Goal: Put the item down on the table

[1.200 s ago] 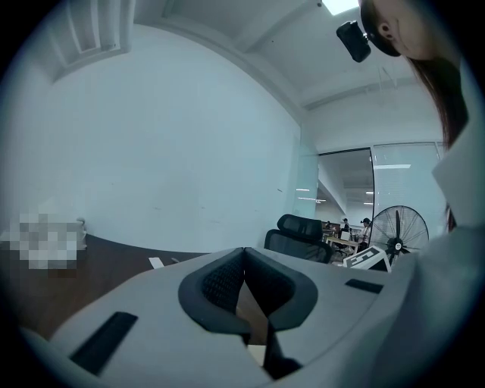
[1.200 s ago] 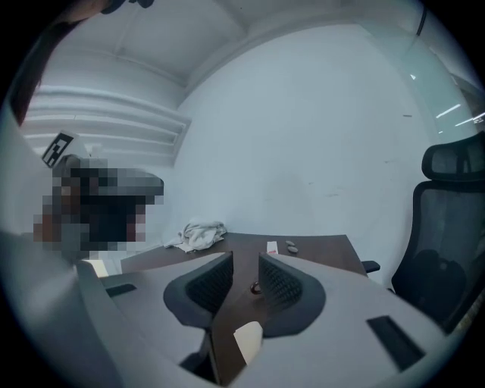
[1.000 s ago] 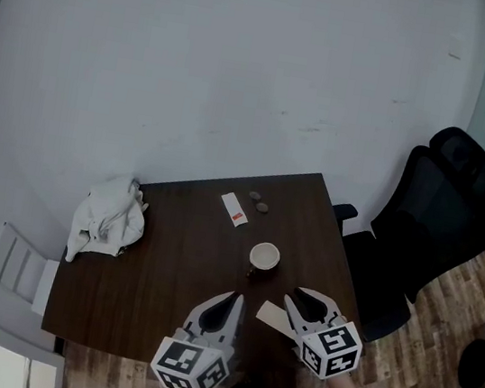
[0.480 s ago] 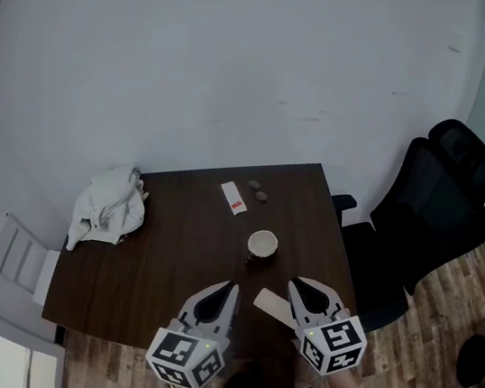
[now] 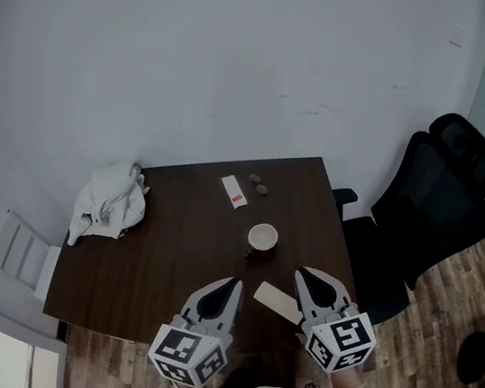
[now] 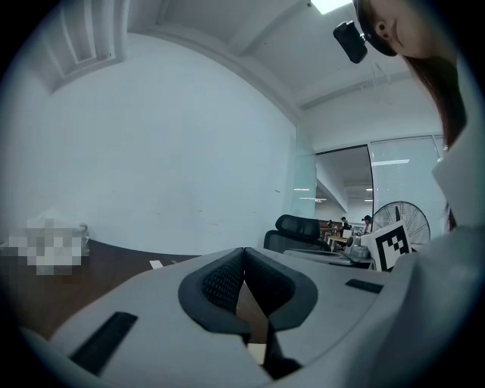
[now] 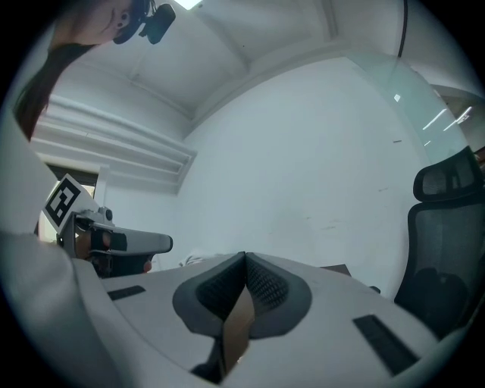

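Note:
A tan card (image 5: 277,300) sticks out to the left from my right gripper (image 5: 302,275), over the near part of the dark brown table (image 5: 170,250). In the right gripper view the card's edge (image 7: 239,324) stands pinched between the two dark pads, with the jaws shut on it. My left gripper (image 5: 234,282) hovers beside it at the near edge, its jaws shut with the tips touching (image 6: 244,252) and nothing gripped.
On the table sit a white cup (image 5: 263,236), a white packet with a red end (image 5: 234,191), two small round pieces (image 5: 258,185) and a crumpled white cloth (image 5: 110,202). A black office chair (image 5: 432,209) stands right of the table. A white wall lies behind.
Both grippers have drawn back slightly toward the table's near edge. The card has stayed at the right gripper's jaws throughout.

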The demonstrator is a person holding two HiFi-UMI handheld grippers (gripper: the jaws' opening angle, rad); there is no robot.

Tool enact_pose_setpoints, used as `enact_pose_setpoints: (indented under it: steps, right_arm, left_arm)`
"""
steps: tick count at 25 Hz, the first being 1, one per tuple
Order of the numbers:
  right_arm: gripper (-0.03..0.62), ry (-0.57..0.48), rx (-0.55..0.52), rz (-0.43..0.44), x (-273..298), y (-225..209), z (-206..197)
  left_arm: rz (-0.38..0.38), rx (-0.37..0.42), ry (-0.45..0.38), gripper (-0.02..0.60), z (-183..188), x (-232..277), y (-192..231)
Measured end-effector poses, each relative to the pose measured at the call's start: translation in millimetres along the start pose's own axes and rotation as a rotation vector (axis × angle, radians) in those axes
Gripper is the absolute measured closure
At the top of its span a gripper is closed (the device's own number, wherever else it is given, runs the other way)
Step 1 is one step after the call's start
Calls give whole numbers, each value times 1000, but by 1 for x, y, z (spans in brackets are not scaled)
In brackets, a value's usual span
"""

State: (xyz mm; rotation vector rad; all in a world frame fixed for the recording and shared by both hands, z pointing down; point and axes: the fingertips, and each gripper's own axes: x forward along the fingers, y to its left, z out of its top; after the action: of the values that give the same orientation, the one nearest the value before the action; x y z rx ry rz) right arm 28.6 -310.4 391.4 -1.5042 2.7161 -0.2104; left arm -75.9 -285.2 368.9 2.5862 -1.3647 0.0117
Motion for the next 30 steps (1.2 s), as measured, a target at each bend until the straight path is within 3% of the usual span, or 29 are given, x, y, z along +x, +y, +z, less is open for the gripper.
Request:
enact_pose_setpoints:
  steps: [30]
  right_arm:
    - [588, -36, -66, -32, 17, -15, 10]
  left_arm:
    - [-33, 32, -4, 562, 8, 31, 11]
